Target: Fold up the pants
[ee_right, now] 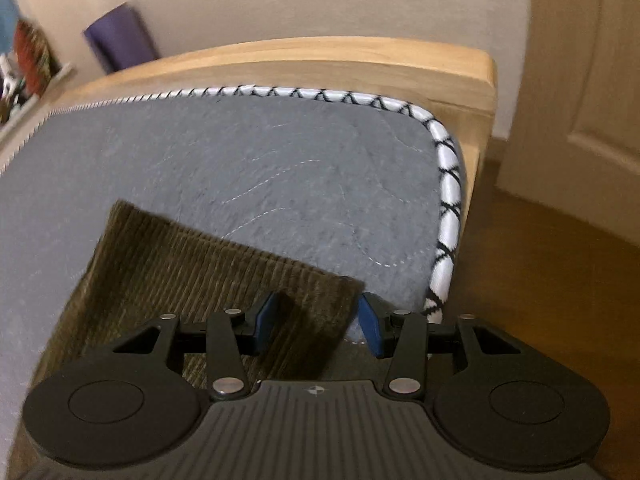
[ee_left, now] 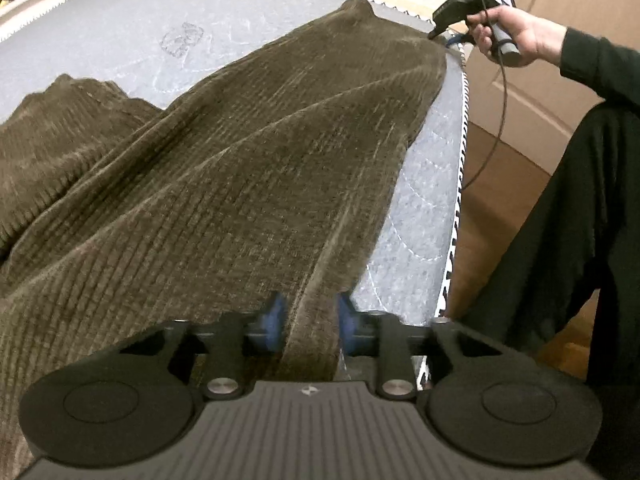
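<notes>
My left gripper (ee_left: 310,322) pinches a raised fold of the brown corduroy pants (ee_left: 224,184), fingers narrowed onto it. The pants sprawl across the grey mattress (ee_left: 132,36). My right gripper (ee_right: 318,322) stands partly open, straddling the near-right hem corner.

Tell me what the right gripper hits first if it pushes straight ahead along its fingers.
The right gripper already has the hem corner of the brown corduroy pants between its open fingers. Straight on it would probably cross bare grey mattress, then reach the wooden bed frame. Depth is uncertain.
</notes>
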Tool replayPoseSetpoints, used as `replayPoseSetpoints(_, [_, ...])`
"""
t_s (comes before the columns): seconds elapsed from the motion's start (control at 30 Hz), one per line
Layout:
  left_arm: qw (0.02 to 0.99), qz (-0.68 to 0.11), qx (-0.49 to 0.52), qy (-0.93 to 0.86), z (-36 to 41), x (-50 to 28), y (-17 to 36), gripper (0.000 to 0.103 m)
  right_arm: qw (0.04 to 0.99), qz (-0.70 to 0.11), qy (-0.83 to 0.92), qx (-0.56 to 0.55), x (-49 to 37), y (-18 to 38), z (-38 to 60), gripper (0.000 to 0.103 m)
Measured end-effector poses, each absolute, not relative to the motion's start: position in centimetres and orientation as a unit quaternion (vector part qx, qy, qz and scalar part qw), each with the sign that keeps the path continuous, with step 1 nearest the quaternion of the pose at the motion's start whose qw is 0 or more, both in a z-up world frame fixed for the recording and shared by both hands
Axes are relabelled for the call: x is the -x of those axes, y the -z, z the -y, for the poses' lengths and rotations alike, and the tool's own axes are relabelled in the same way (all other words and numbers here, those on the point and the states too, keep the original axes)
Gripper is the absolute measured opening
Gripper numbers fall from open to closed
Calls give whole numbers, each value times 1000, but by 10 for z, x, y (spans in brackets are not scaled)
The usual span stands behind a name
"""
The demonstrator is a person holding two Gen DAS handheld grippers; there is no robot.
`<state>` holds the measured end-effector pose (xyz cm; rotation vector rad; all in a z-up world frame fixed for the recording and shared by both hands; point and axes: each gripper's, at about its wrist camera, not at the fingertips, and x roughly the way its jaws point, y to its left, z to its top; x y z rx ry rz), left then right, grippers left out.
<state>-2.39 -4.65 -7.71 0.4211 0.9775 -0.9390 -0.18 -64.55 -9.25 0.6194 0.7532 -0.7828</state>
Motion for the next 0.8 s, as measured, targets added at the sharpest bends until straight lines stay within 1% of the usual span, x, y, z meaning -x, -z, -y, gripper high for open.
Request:
replayPoseSetpoints(0.03, [757,-446,-197,435,46,25,75,11,809,-351,373,-288,1,94,646,21])
replayPoseSetpoints(0.07, [758,-439,-206,436,45,27,72,9,809,-346,375,-291,0,93,644,15])
replayPoseSetpoints(0.13, [755,-429,-210,450,41,31,62,7,805,-324,387,-313,1,88,651,13])
replayPoseSetpoints(0.23, [725,-420,-195,509,27,39,48,7,801,-265,412,-343,16,68,653,13])
replayPoseSetpoints(0.3, [718,-426,-194,514,22,42,54,8,799,-270,428,-324,17,64,649,13])
replayPoseSetpoints(0.33, [719,-443,-189,502,22,39,63,9,792,-286,432,-322,15,69,649,13])
replayPoseSetpoints(0.37, [713,-460,-191,494,22,36,70,12,782,-309,432,-326,14,77,649,15])
replayPoseSetpoints(0.4, [711,-456,-200,496,21,38,72,17,770,-338,431,-328,11,87,651,17])
replayPoseSetpoints(0.43, [714,-444,-201,502,18,40,68,22,765,-345,436,-324,12,90,651,27])
replayPoseSetpoints(0.47, [722,-436,-185,505,9,38,60,35,762,-343,450,-315,14,86,650,39])
replayPoseSetpoints(0.5, [733,-429,-166,500,0,35,52,39,759,-336,467,-304,16,77,647,42])
replayPoseSetpoints(0.57, [761,-413,-134,482,-24,28,37,39,771,-306,482,-283,19,58,638,42])
replayPoseSetpoints(0.63, [785,-411,-114,450,-50,19,31,38,796,-281,461,-273,16,42,626,42])
replayPoseSetpoints(0.67, [794,-420,-109,426,-64,15,34,34,807,-271,447,-274,14,36,618,42])
replayPoseSetpoints(0.7, [797,-432,-111,407,-75,13,40,23,818,-262,430,-278,12,31,610,42])
replayPoseSetpoints(0.77, [784,-476,-152,368,-88,12,61,11,838,-249,392,-286,3,21,591,42])
replayPoseSetpoints(0.8, [767,-501,-194,350,-91,18,79,10,848,-245,374,-286,-3,17,580,42])
